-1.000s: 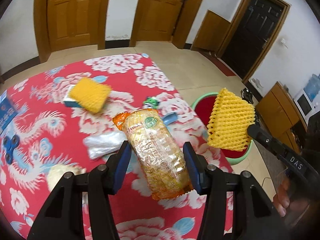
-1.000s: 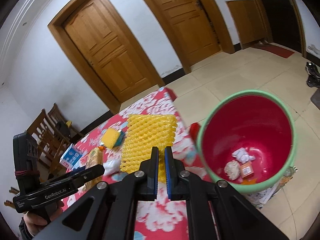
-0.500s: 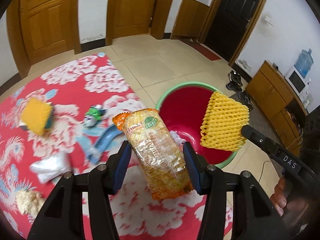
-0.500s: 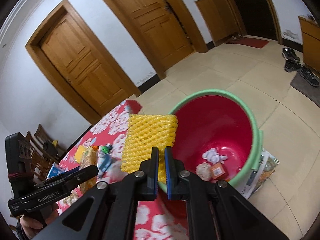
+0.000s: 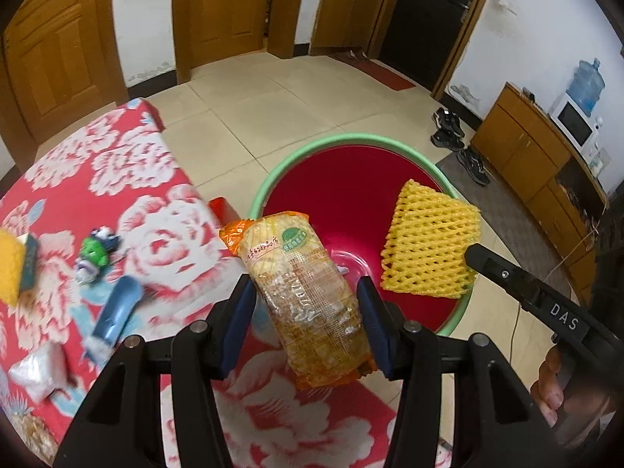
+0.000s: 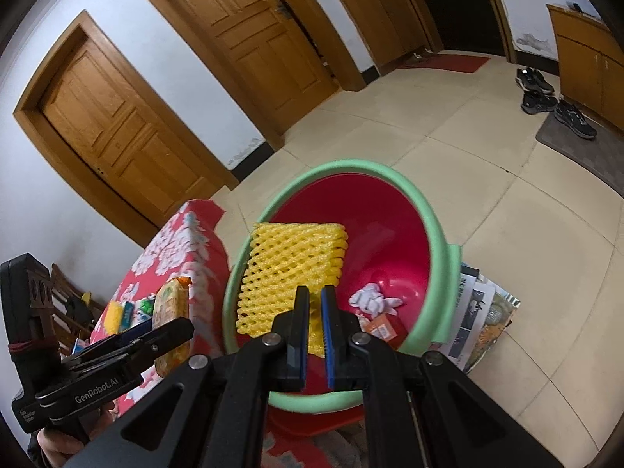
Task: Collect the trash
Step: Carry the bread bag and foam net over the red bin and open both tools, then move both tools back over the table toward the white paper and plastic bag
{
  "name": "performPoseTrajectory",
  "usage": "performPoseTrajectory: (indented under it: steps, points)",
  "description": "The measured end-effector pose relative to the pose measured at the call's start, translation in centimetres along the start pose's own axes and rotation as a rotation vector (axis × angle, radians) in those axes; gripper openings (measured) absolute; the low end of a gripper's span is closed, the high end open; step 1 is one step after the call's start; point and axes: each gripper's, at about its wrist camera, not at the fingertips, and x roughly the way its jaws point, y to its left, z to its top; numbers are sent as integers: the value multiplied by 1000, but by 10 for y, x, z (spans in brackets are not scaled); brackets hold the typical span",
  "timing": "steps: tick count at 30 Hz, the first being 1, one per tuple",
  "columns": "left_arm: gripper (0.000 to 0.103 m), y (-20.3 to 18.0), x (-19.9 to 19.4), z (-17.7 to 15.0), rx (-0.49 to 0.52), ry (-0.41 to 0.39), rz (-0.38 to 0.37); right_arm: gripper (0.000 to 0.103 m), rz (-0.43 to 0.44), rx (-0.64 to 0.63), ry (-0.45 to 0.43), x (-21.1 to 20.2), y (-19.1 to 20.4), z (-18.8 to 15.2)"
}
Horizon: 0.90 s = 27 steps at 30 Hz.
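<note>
Left gripper [image 5: 306, 304]: clamped across the middle of an orange-ended snack wrapper [image 5: 308, 296], blue pads pressing both long sides. The wrapper sticks out forward past the fingertips, tilted, hanging over the table edge and the near rim of the red basin [image 5: 347, 195].

Right gripper [image 6: 315, 308]: jaws nearly together, pinching the lower edge of a yellow foam fruit net [image 6: 292, 269]. The net stands up above the fingertips, over the basin's interior on its table side.

Basin has a green rim, sits on the tiled floor just beside the floral red tablecloth [image 5: 97, 163]. Inside: crumpled white tissue [image 6: 372, 300] and a small orange pack [image 6: 376, 327].
</note>
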Motion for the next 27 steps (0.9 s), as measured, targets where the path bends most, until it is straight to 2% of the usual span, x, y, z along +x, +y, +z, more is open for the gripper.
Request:
performPoseTrajectory:
  steps: [6,9,13,19,27]
  points:
    - [56,-9,12,1,26,18,-15,11,-9,12,16,8,-6,2]
    - [58,-10,11,1,24,8,-14,18,-12,21,21,11,-8,2]
    - [61,-8,5,1,15,-7,-9,26,-16,33,26,11,-8,0]
    - [61,2,-5,0,-14,-21,-12,33,-5,41,30,10,-6,-2]
    - [61,23,-30,-2,-56,-66,11,36,17,11,28,5,14,-5]
